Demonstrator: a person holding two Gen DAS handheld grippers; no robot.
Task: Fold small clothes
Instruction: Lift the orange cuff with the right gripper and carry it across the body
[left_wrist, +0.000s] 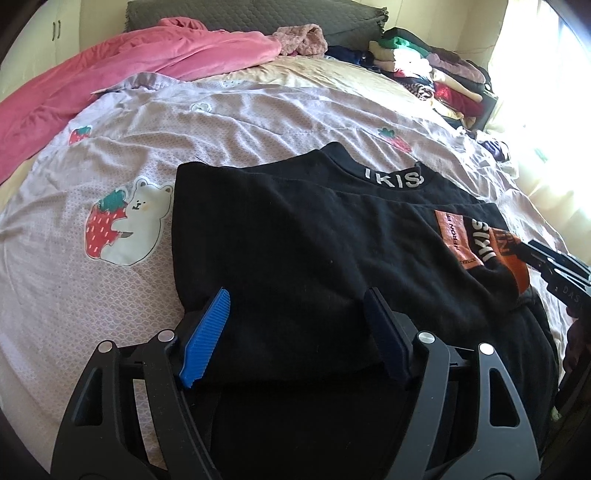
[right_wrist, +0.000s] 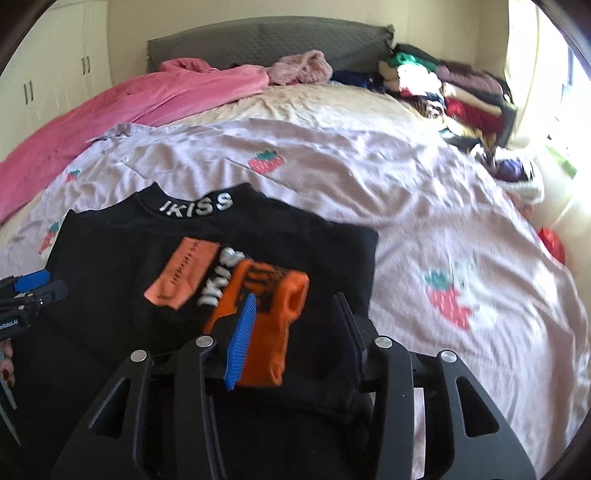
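A small black top (left_wrist: 295, 236) with white "IKISS" lettering on the collar and an orange print lies partly folded on the bed; it also shows in the right wrist view (right_wrist: 122, 258). My left gripper (left_wrist: 301, 321) is open, its blue fingers (left_wrist: 207, 339) standing over the near left part of the black top. My right gripper (right_wrist: 295, 325) is open over the near right part, with the orange print (right_wrist: 266, 306) between its fingers. The right gripper also shows at the right edge of the left wrist view (left_wrist: 554, 266).
The bed carries a lilac sheet (left_wrist: 221, 122) with strawberry and bear prints. A pink blanket (left_wrist: 129, 70) lies at the far left. A pile of mixed clothes (left_wrist: 436, 70) sits at the far right by a bright window. A grey pillow (right_wrist: 266, 40) is at the head.
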